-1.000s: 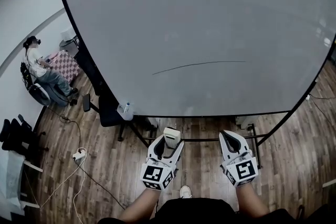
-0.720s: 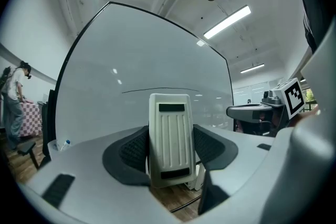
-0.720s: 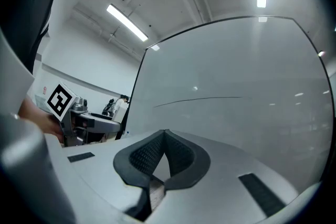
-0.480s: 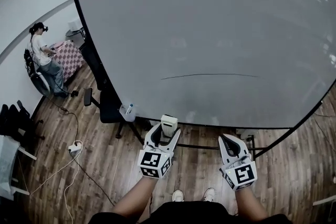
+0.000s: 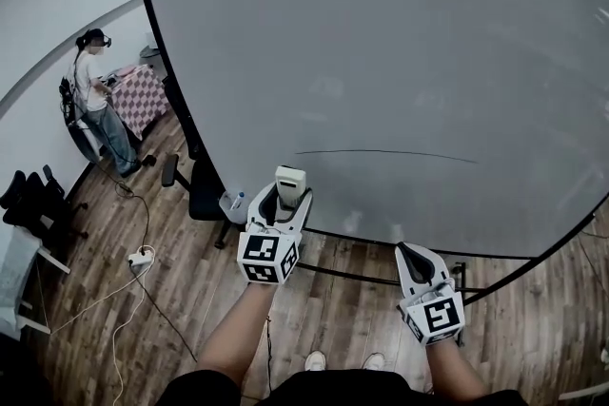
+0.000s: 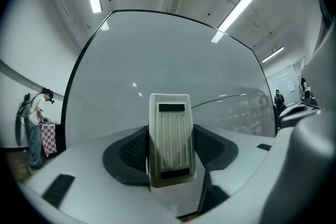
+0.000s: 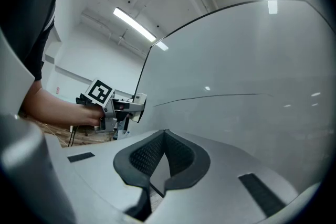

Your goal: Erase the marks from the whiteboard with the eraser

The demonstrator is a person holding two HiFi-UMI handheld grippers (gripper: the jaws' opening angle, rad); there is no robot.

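White and ribbed, the eraser (image 5: 289, 180) stands upright in the left gripper (image 5: 284, 195). Its jaws press on the eraser's two sides, open only as wide as the eraser is. The eraser is held up in front of the big whiteboard (image 5: 400, 33), just below the left end of a thin dark line (image 5: 385, 152) drawn across the board. I cannot tell if the eraser touches the board.

The right gripper (image 5: 415, 255) hangs lower, off to the right, below the bottom edge of the board. Its jaws are pressed together at the tips and there is nothing between them.

The board stands on a black frame over a brown wood floor (image 5: 162, 299). A white cord (image 5: 119, 323) lies on that floor. Far off on the left, another person (image 5: 98, 100) stands by a small surface with a red and white checked cloth (image 5: 141, 95), well apart from the board.
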